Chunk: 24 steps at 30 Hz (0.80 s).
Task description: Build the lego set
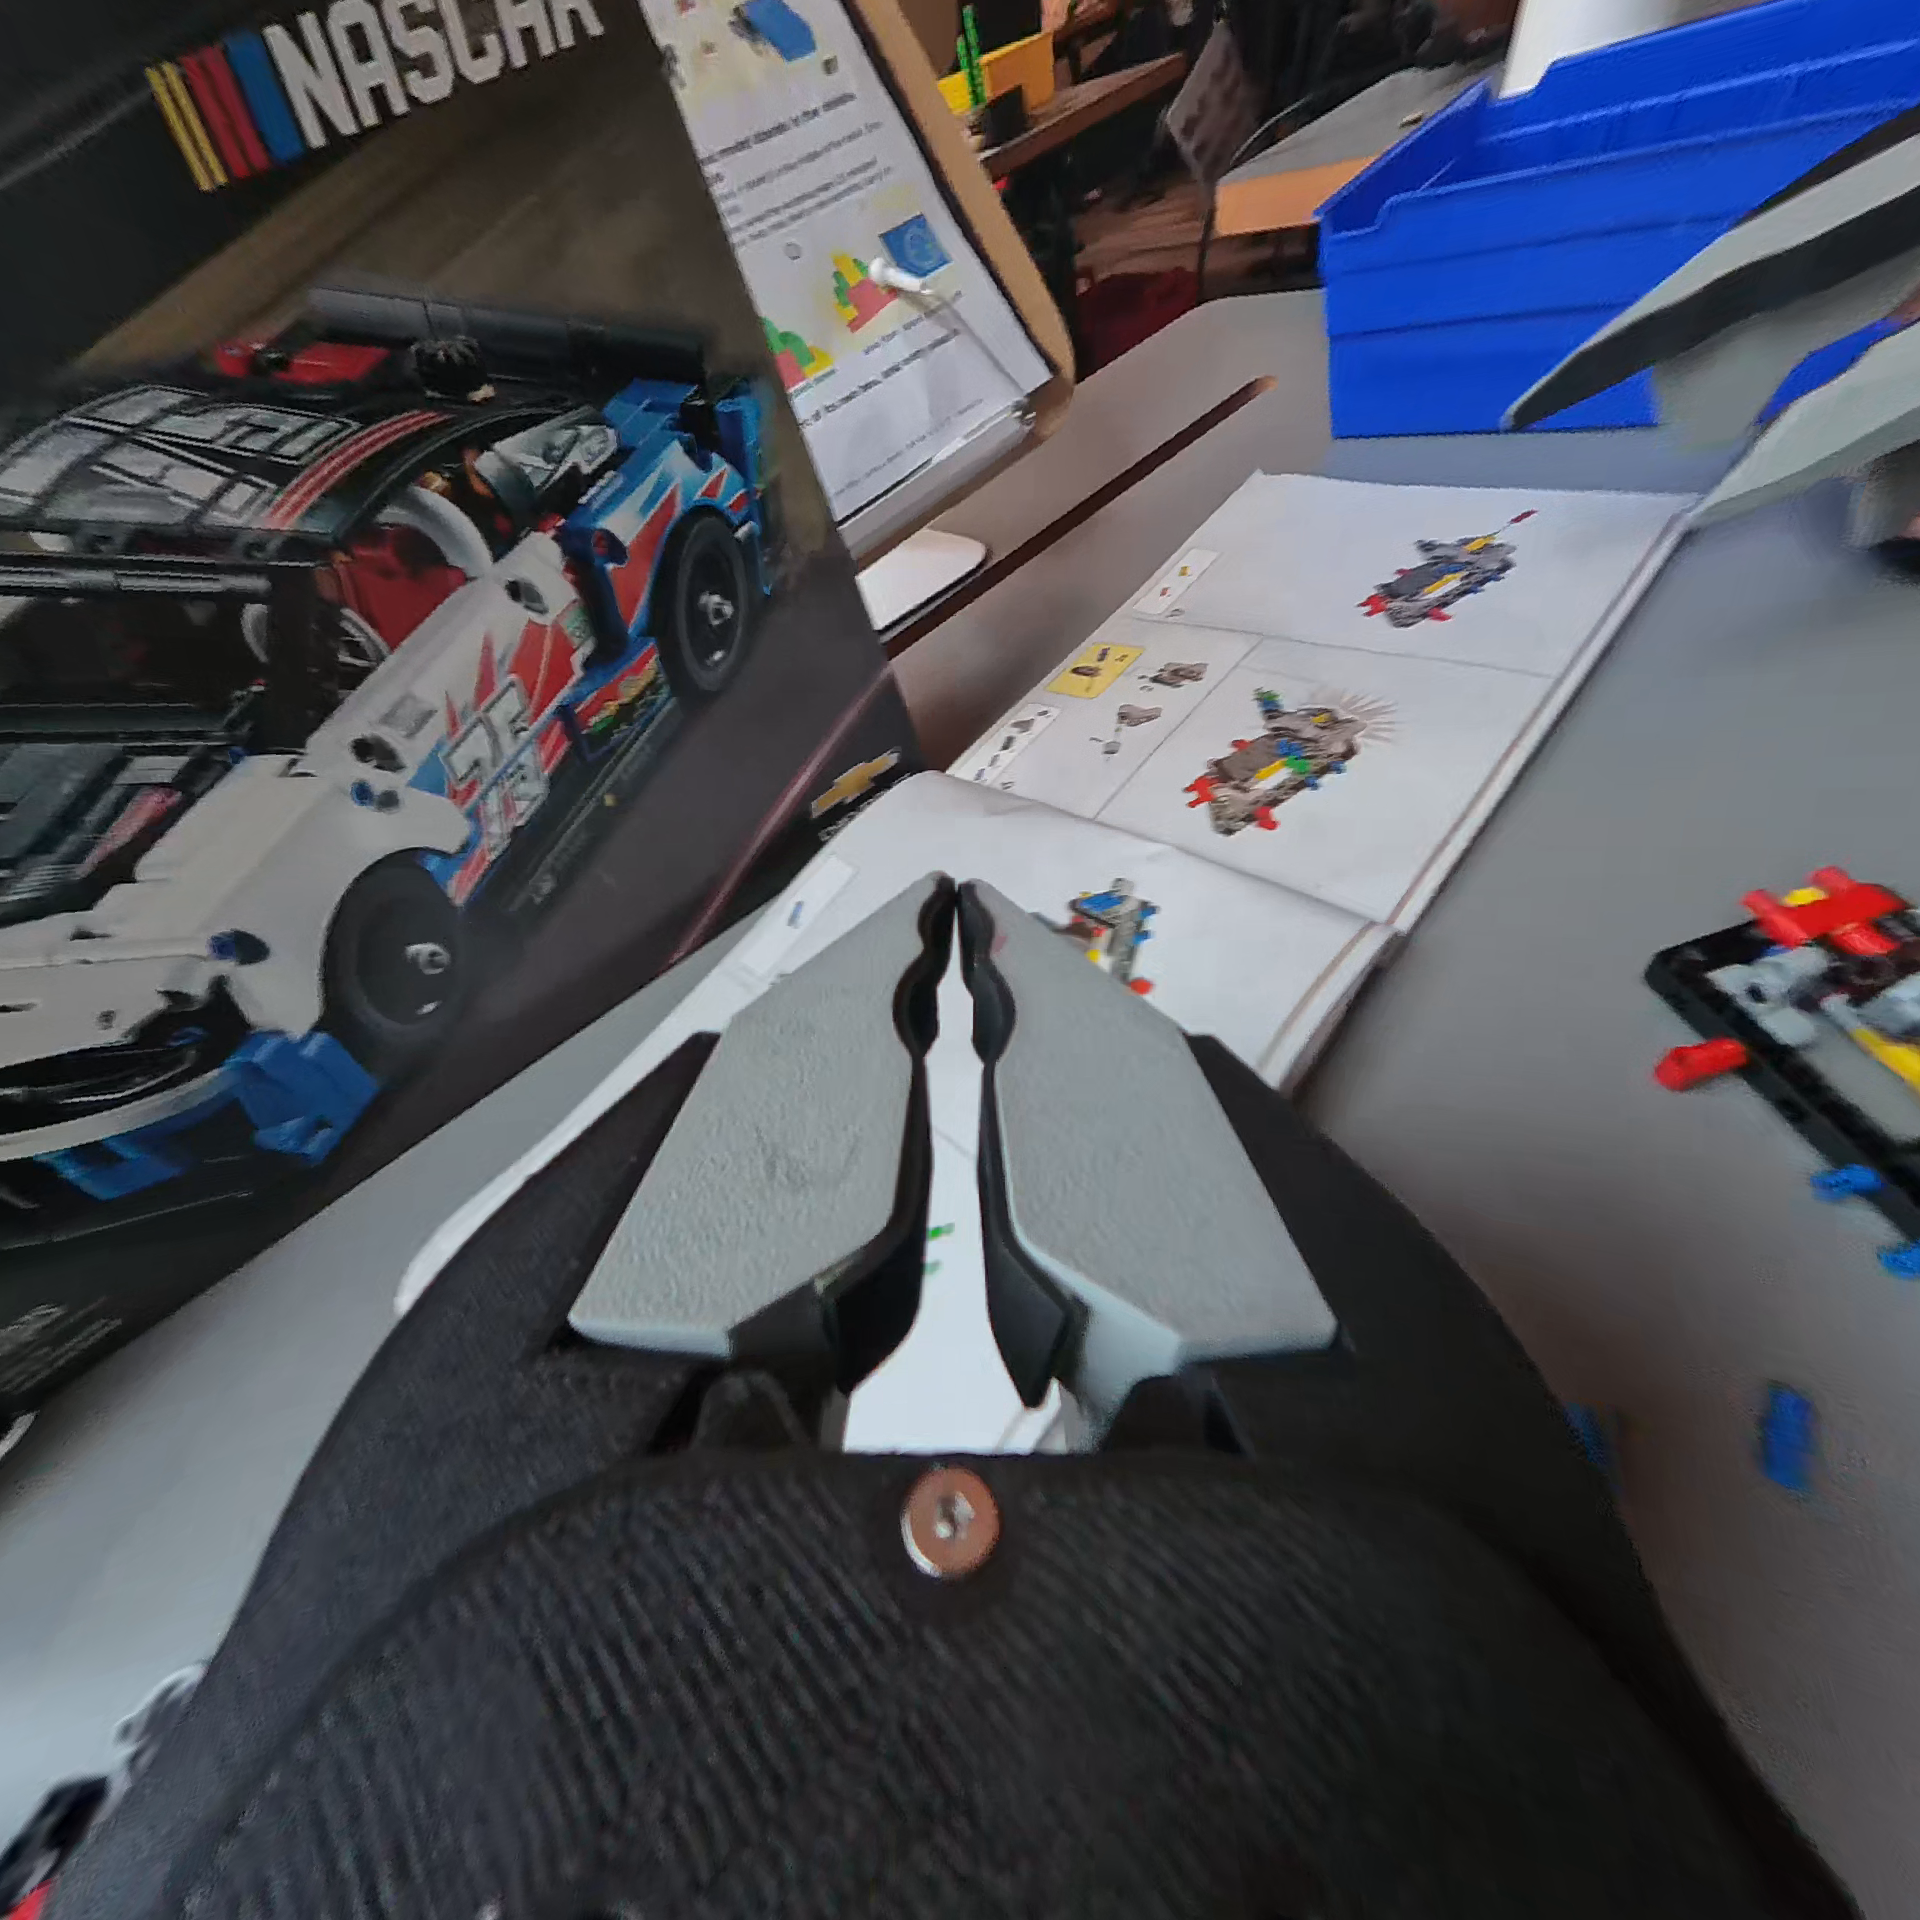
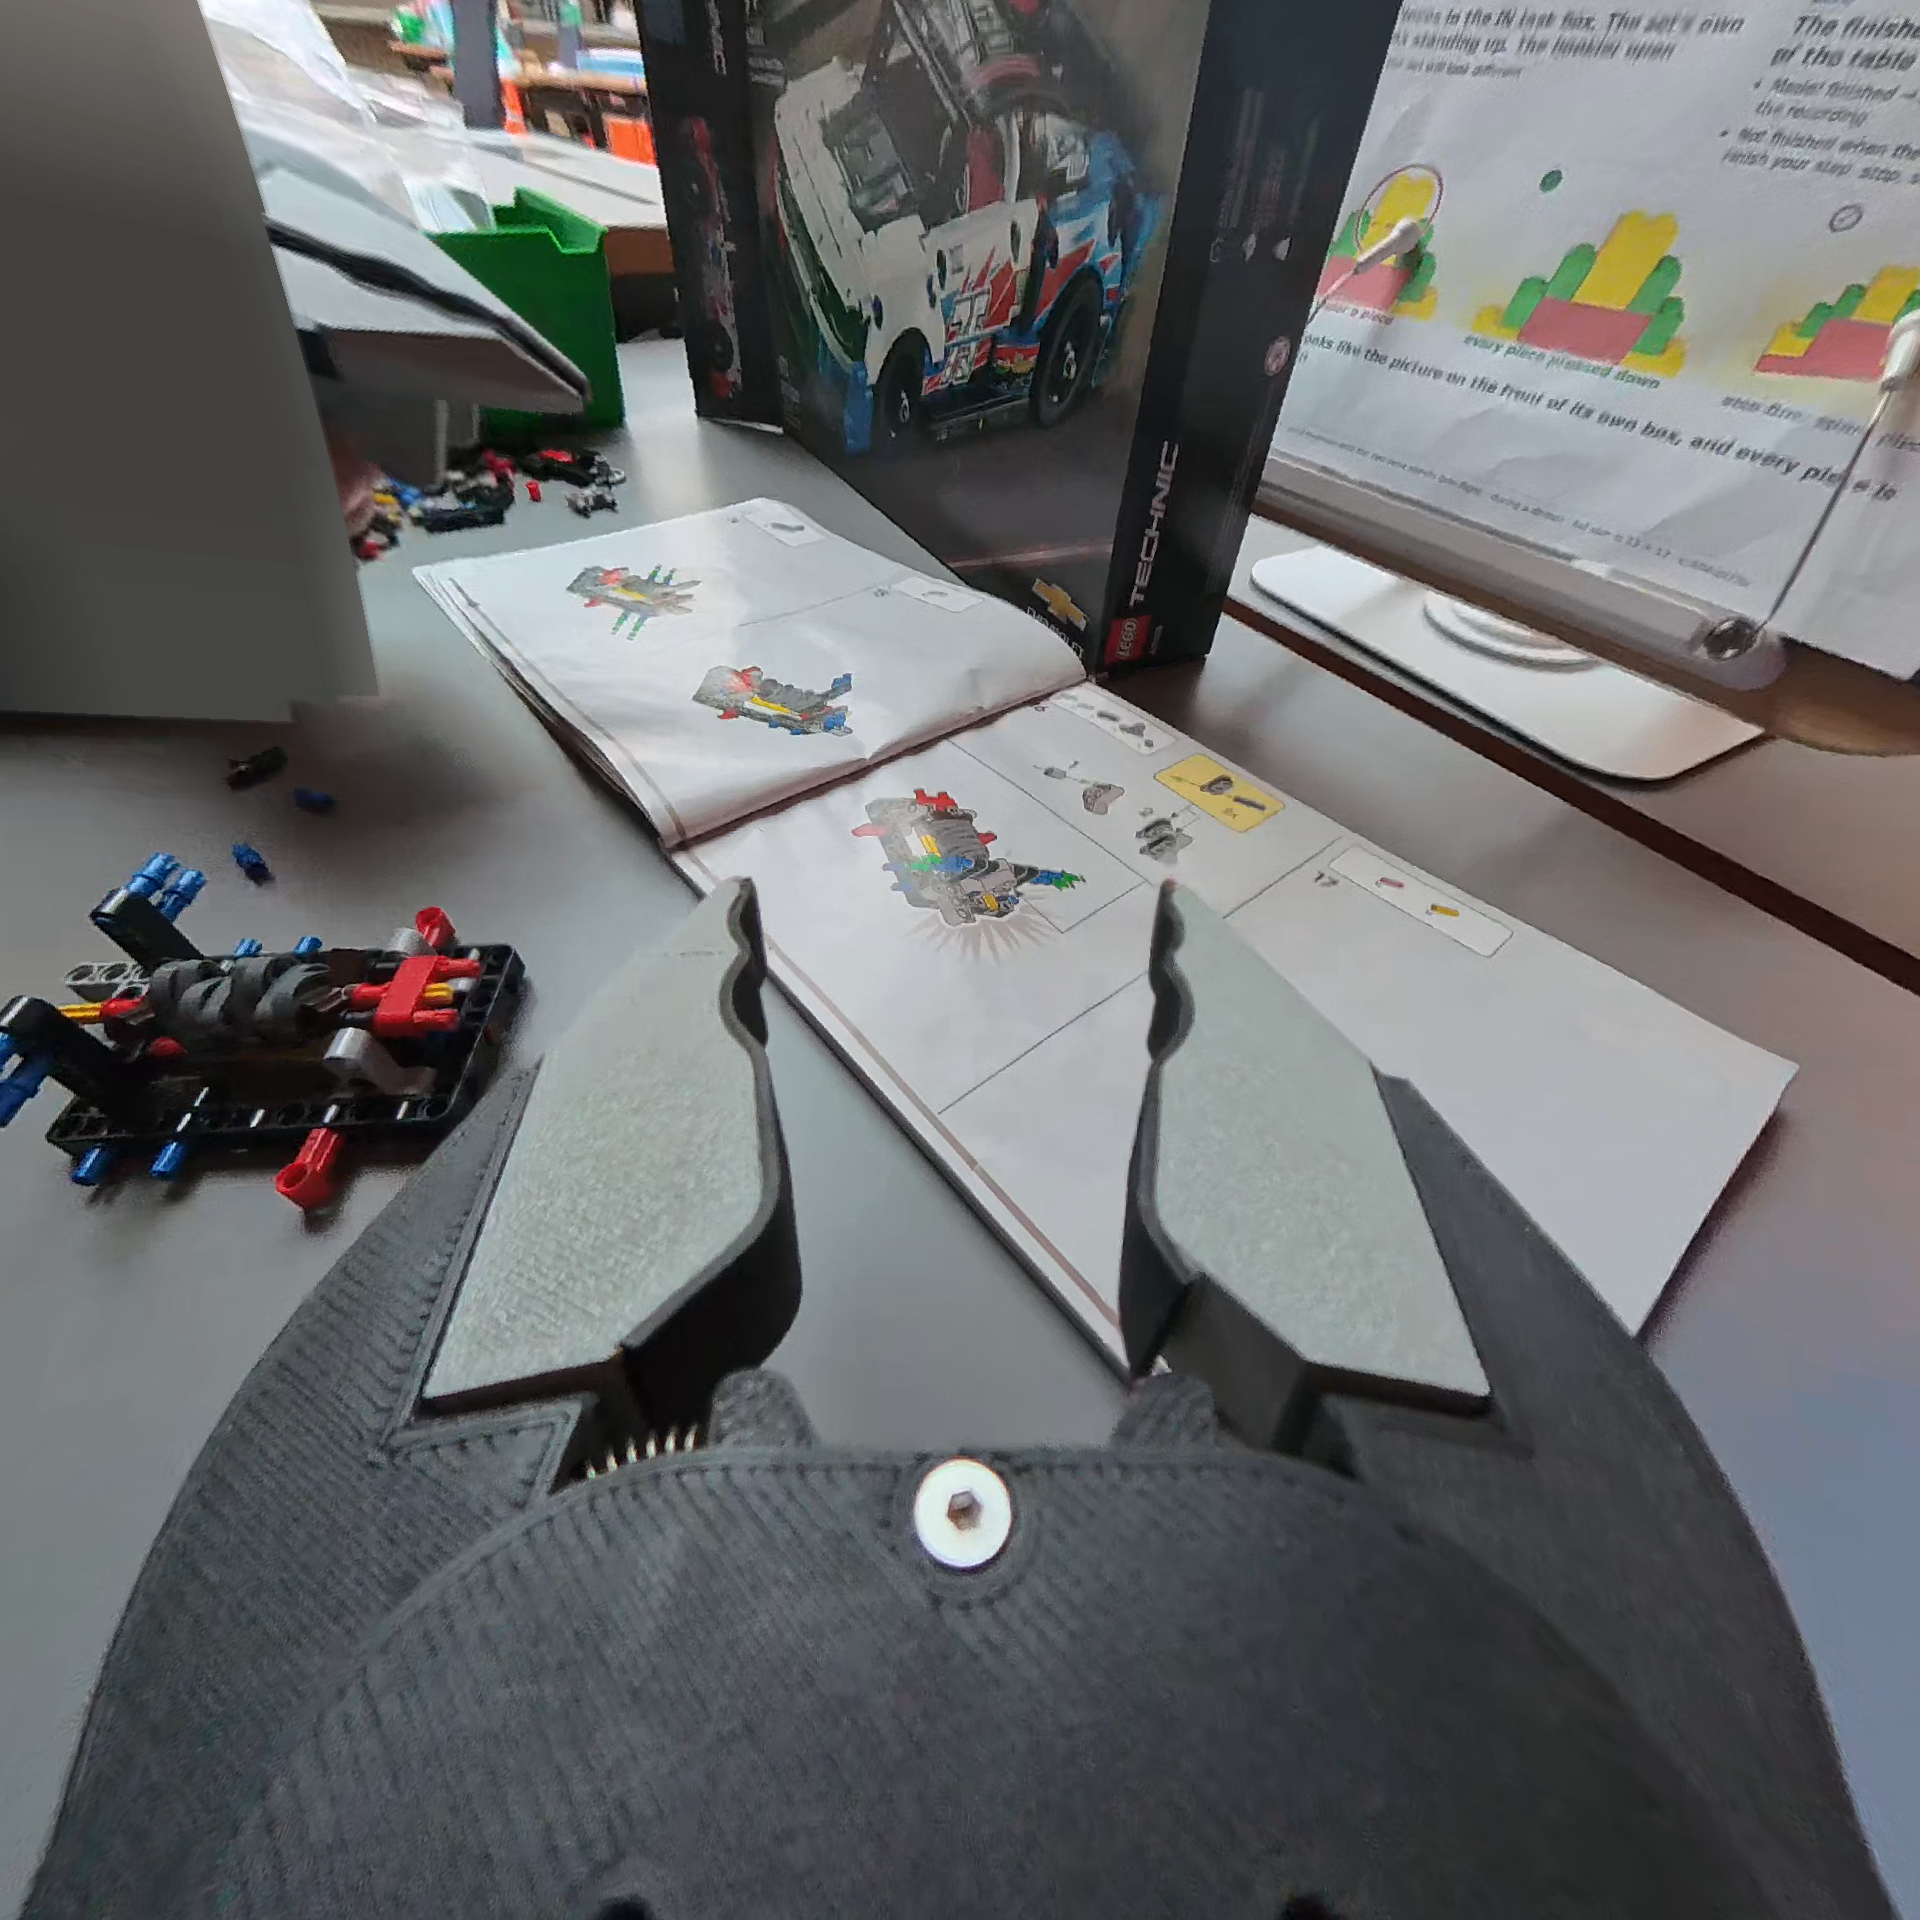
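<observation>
1. The left gripper has its fingers pressed together, tips touching, nothing between them. It hangs over the near page of the open instruction booklet.
2. The right gripper has its fingers spread wide and empty, held over the booklet's near edge, with one drawing of the build showing in the gap.
3. The booklet lies flat and open in the middle of the grey worktop, both pages showing build-step drawings.
4. The part-built lego chassis sits on the worktop just left of the right gripper and beside the booklet, not touching it. It's a black frame with grey parts in the middle, red connectors, and blue pins sticking out along the sides.
5. A few loose blue pins lie near the chassis, and a bigger pile of loose pieces sits farther back toward the worktop's far edge, in front of a green bin.
6. The set's box stands upright right behind the booklet, a race car pictured on its front.
7. Next to the box, a printed sheet on a stand shows coloured brick drawings.
8. From the left wrist view, stacked blue trays sit toward the far right corner, behind the other gripper.
</observation>
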### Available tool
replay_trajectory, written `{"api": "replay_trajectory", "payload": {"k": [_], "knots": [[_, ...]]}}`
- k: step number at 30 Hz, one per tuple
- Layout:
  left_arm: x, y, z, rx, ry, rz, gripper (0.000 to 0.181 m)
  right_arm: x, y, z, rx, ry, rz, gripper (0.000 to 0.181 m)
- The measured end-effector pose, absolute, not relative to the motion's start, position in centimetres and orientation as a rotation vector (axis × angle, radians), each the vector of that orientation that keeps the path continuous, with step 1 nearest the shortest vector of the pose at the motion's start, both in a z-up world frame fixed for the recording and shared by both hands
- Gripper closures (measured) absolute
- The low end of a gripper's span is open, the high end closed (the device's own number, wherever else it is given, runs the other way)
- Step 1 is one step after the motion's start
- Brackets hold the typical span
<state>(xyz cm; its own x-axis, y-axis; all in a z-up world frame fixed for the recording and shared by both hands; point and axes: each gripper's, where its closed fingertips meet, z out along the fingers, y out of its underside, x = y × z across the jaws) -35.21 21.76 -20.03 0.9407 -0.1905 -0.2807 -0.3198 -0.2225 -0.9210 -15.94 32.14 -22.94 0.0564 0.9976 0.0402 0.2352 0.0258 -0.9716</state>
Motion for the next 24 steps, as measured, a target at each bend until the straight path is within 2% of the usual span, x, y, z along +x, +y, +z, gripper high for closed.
{"api": "replay_trajectory", "payload": {"k": [3,7,9,12,17,19,20,21,22,23,24], "knots": [[-33.0,21.4,-19.7,-1.802,0.373,-0.061,0.181,-15.9,31.3,-24.1,-1.445,-1.421,1.028,0.117],[-32.3,21.9,-19.8,-1.818,0.301,-0.1,0.181,-15.7,30.6,-23.6,-1.417,-1.415,1.08,0.123],[-31.2,22.0,-20.1,-1.854,0.283,-0.16,0.168,-15.7,30.7,-23.5,-1.427,-1.403,1.099,0.128],[-29.1,21.6,-19.8,-1.859,0.306,-0.241,0.158,-15.7,31.0,-23.4,-1.441,-1.377,1.106,0.125],[-27.5,20.7,-19.2,-1.838,0.376,-0.247,0.158,-15.8,31.4,-23.5,-1.457,-1.364,1.099,0.125],[-27.0,20.6,-19.4,-1.847,0.388,-0.274,0.159,-15.9,31.4,-23.6,-1.472,-1.368,1.106,0.119],[-26.8,20.5,-19.6,-1.858,0.392,-0.277,0.158,-15.9,31.5,-23.7,-1.479,-1.367,1.114,0.105],[-26.7,20.5,-19.8,-1.866,0.399,-0.28,0.158,-15.9,31.6,-23.6,-1.478,-1.359,1.119,0.076],[-26.5,20.4,-19.8,-1.869,0.408,-0.281,0.158,-15.8,31.7,-23.5,-1.472,-1.351,1.122,0.07],[-26.4,20.3,-19.9,-1.873,0.414,-0.28,0.158,-15.8,31.8,-23.4,-1.472,-1.343,1.126,0.081],[-26.4,20.2,-19.9,-1.875,0.416,-0.277,0.159,-15.7,31.9,-23.3,-1.471,-1.335,1.121,0.085]]}}
